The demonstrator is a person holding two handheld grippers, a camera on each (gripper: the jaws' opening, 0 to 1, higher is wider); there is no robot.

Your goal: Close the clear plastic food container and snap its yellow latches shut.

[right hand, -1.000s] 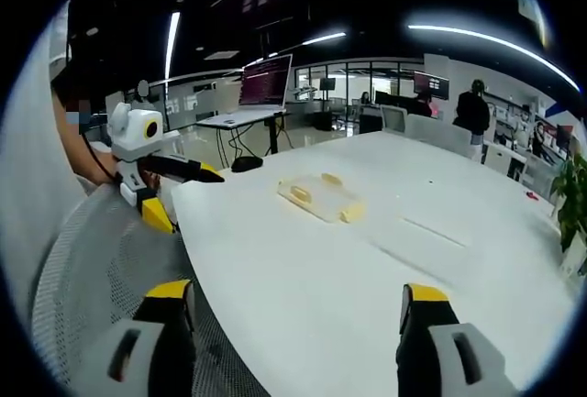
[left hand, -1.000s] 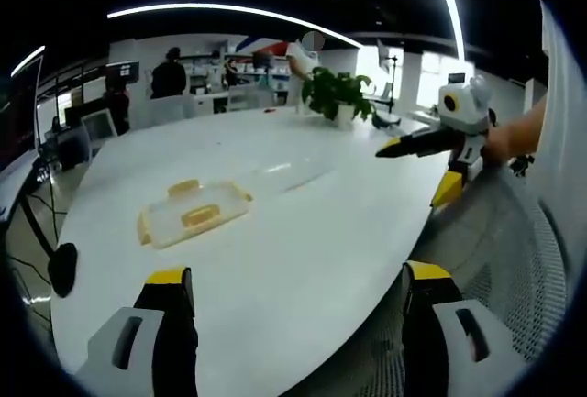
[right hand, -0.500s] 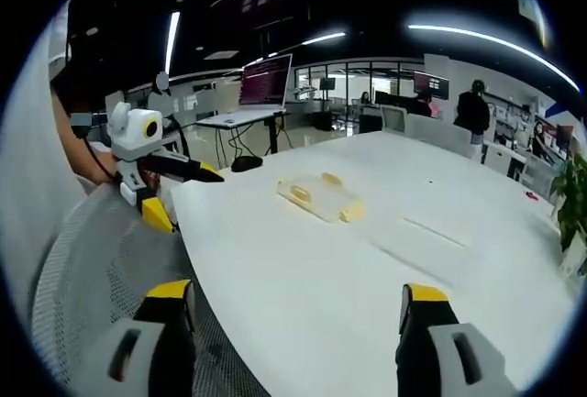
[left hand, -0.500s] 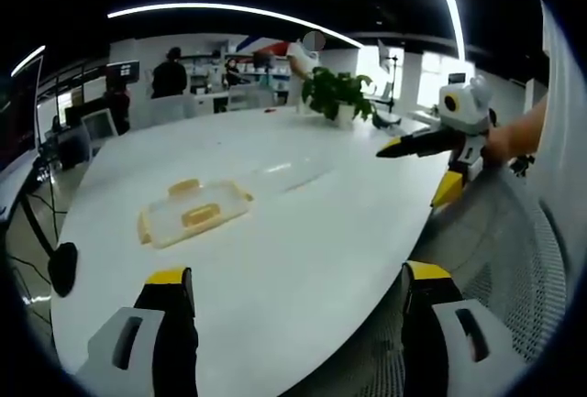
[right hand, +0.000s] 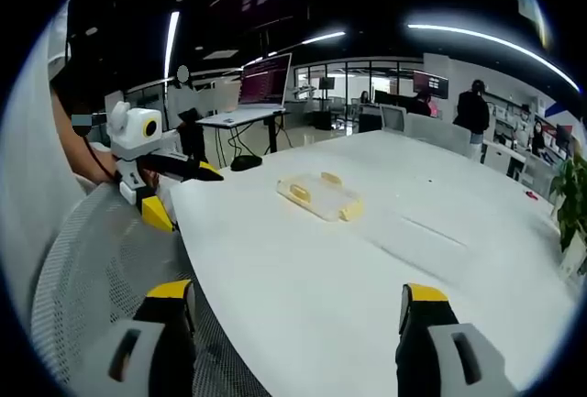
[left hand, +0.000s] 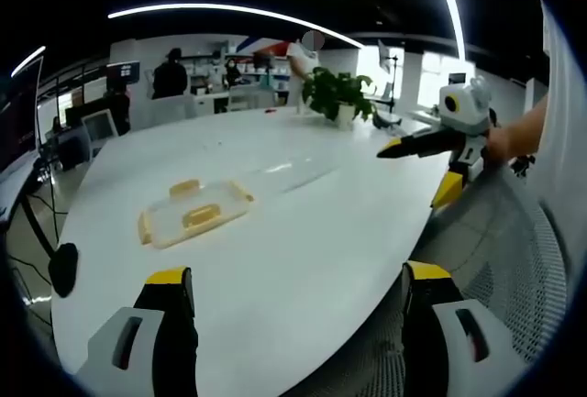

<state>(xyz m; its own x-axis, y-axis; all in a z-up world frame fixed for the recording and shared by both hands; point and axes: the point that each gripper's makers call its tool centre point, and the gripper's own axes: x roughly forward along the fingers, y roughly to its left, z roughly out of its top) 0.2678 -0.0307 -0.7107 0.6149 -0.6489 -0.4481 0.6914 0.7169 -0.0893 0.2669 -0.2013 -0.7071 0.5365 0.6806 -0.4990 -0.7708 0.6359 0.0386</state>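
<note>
A clear plastic container (left hand: 193, 213) with yellow latches lies flat on the white table (left hand: 303, 250), well ahead of my left gripper (left hand: 293, 301), whose jaws stand wide apart with nothing between them. In the right gripper view the same container (right hand: 320, 196) sits toward the table's far left part, well beyond my right gripper (right hand: 295, 310), which is open and holds nothing. The right gripper (left hand: 431, 163) shows at the table's right edge in the left gripper view; the left gripper (right hand: 170, 184) shows at the left edge in the right gripper view. Both are apart from the container.
A potted plant (left hand: 336, 94) stands at the table's far end. A mesh chair (left hand: 514, 259) sits beside the table edge. People (left hand: 169, 74) stand at desks in the background, and a monitor (right hand: 266, 81) stands on a desk behind the table.
</note>
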